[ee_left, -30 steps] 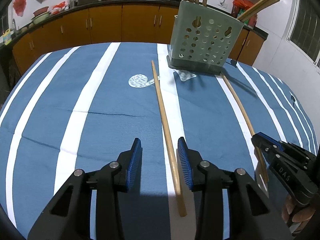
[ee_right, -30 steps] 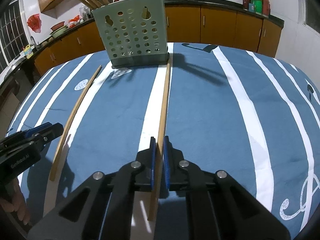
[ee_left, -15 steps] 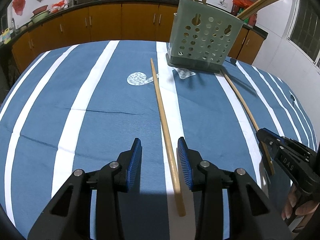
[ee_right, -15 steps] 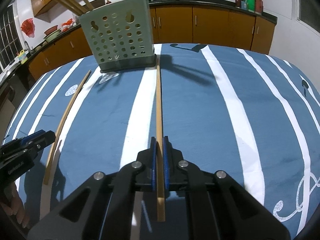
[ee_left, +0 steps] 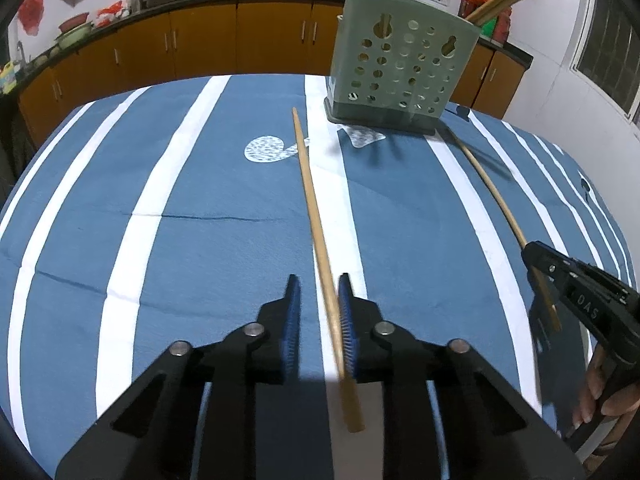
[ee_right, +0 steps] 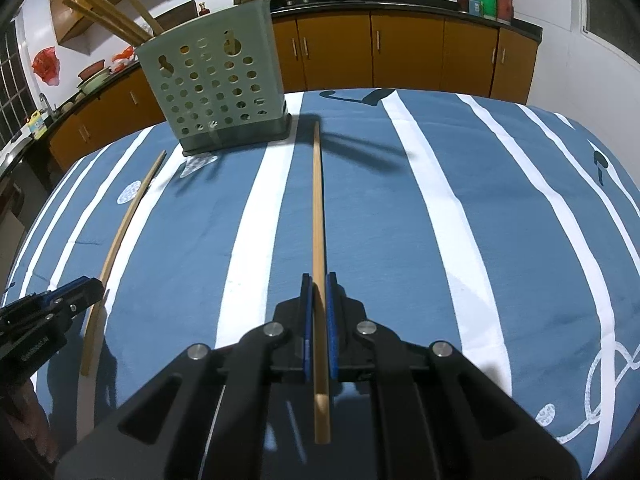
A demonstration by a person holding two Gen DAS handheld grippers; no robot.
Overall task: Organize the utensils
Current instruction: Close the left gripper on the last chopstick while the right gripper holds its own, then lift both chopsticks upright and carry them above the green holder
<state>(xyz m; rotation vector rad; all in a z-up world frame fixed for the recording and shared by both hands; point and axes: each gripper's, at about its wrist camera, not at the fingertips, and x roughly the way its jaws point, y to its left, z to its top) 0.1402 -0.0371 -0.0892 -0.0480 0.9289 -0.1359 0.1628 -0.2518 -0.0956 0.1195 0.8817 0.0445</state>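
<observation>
My right claw is clamped tight on a long wooden chopstick, its blue pads pressing both sides of the shaft near the thicker end. The stick runs straight ahead from the claw, its butt end sticking back past the pads, its thin tip pointing toward the foot of the pale green perforated utensil holder. From the left wrist view that same stick looks raised clear of the striped blue-and-white cloth over the surface, though I can't judge that for certain.

My left claw has just been closing around the second chopstick. The shaft sits between the pads, lying against the right-hand pad, while a visible gap stays open to the left-hand pad, so I have no firm hold on it. This stick lies flat on the cloth, angled slightly left, with its thin tip near a white patterned patch in front of the holder.

The holder stands upright at the far side of the surface, with several chopsticks already in it, leaning out over its top edge. Fingers of the person's right hand show around the right claw's handle at the lower right of the left wrist view.
</observation>
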